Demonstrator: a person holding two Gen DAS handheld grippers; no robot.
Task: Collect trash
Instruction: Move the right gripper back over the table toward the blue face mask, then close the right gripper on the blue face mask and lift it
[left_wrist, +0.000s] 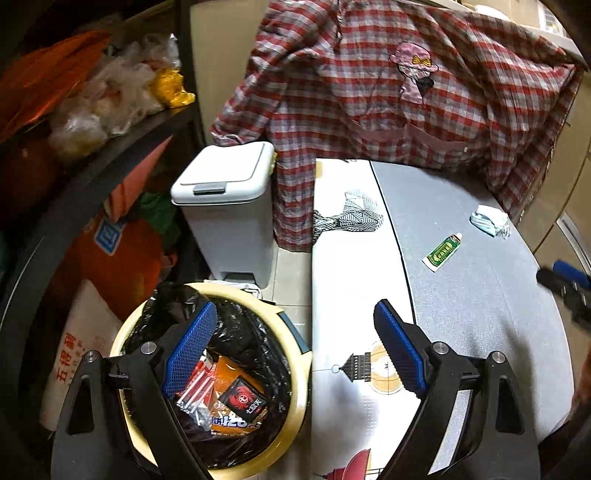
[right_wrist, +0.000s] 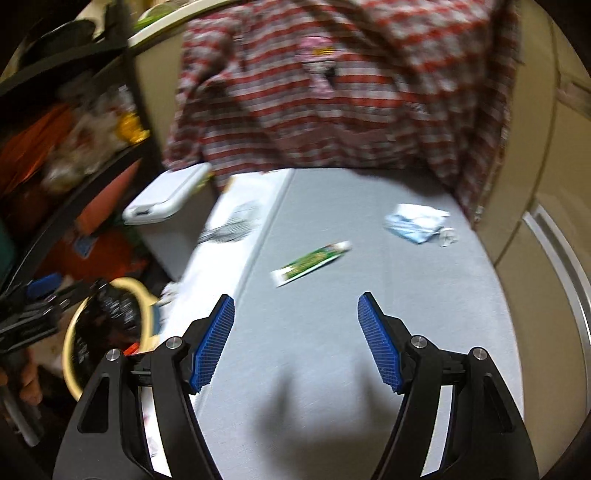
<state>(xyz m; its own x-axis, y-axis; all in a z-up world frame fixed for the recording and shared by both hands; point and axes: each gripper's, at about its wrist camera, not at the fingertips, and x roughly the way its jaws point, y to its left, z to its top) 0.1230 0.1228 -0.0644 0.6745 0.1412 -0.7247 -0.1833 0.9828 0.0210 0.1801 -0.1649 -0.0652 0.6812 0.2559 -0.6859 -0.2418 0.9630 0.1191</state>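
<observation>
A round cream waste bin (left_wrist: 297, 373) with a black liner stands on the floor at the table's left edge; orange and red wrappers (left_wrist: 229, 391) lie inside. My left gripper (left_wrist: 295, 343) is open and empty, its left finger over the bin, its right finger over the table edge. A green and white tube (left_wrist: 442, 252) (right_wrist: 310, 263) and a crumpled white and blue wrapper (left_wrist: 489, 219) (right_wrist: 415, 221) lie on the grey table (right_wrist: 332, 350). My right gripper (right_wrist: 295, 336) hangs open and empty above the table, short of the tube. The right wrist view is blurred.
A grey lidded pedal bin (left_wrist: 225, 206) stands behind the cream bin. A red checked shirt (left_wrist: 388, 92) hangs over the table's far side. Dark shelves (left_wrist: 74, 155) with bags stand at the left. A patterned white cloth (left_wrist: 351, 295) covers the table's left strip.
</observation>
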